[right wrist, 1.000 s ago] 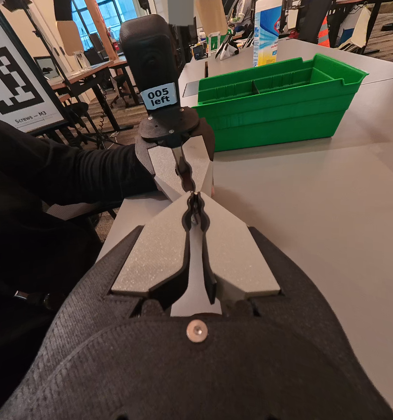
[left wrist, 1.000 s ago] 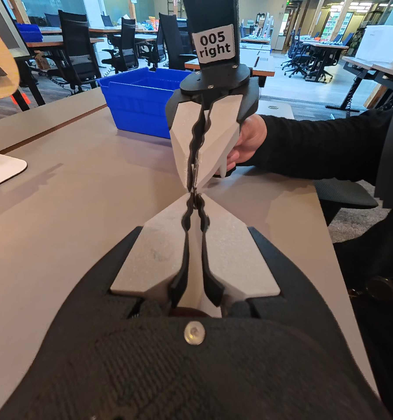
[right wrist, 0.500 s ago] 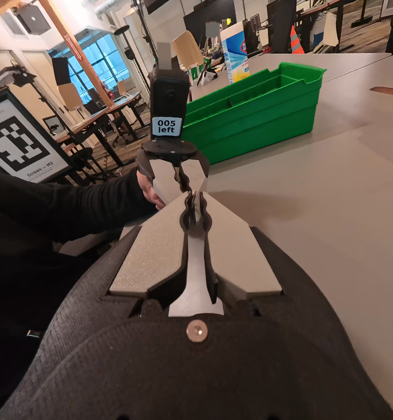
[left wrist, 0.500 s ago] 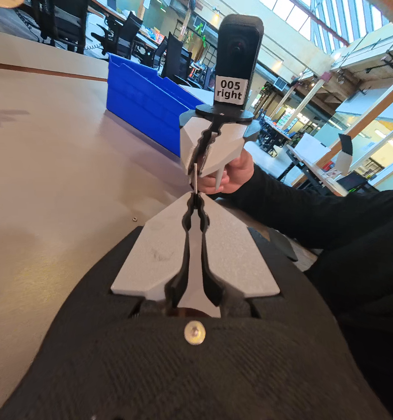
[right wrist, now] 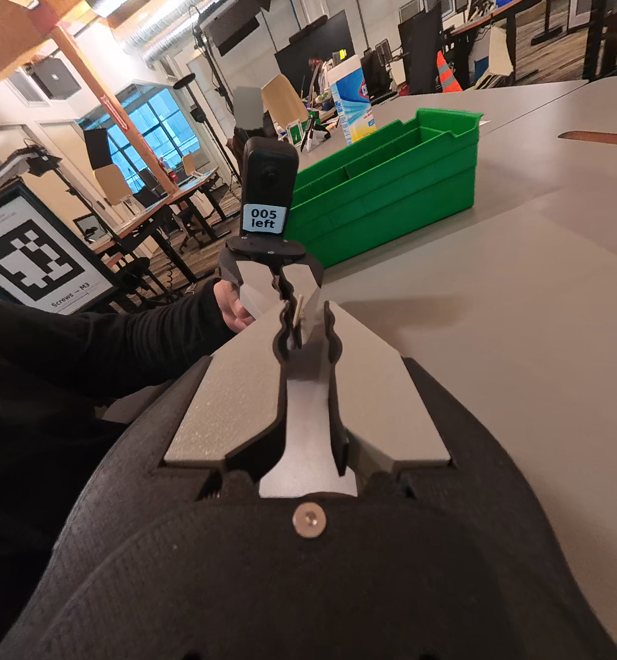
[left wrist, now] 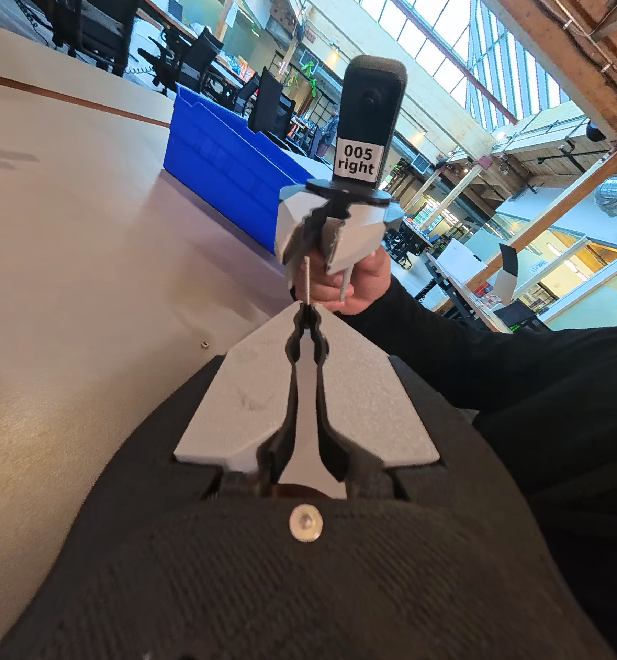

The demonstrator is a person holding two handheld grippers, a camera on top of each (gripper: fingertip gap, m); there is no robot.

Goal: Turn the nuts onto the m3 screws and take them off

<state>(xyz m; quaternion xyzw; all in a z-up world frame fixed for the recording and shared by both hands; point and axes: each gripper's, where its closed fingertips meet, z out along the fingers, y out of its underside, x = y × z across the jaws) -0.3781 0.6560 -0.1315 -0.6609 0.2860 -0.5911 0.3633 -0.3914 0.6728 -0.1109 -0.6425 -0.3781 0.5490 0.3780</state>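
White printed label on right gripper's camera (left wrist: pixel 356 161); pale blue label on left gripper's camera (right wrist: pixel 263 218); framed marker sign (right wrist: pixel 32 262), captioned; printed wipes canister (right wrist: pixel 351 103).

Left claw (left wrist: pixel 307 314) tips hide the screw's (left wrist: pixel 306 280) lower end.

In the left wrist view a bin (left wrist: pixel 228 182) stands on the table (left wrist: pixel 68 250) at eleven o'clock. A nut (left wrist: pixel 203 344) lies nearer, at ten o'clock.

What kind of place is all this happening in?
Probably an open-plan office or workshop. Rows of desks with black office chairs fill the hall, studio lights on stands stand nearby, and a green plastic parts bin sits on the grey worktable.
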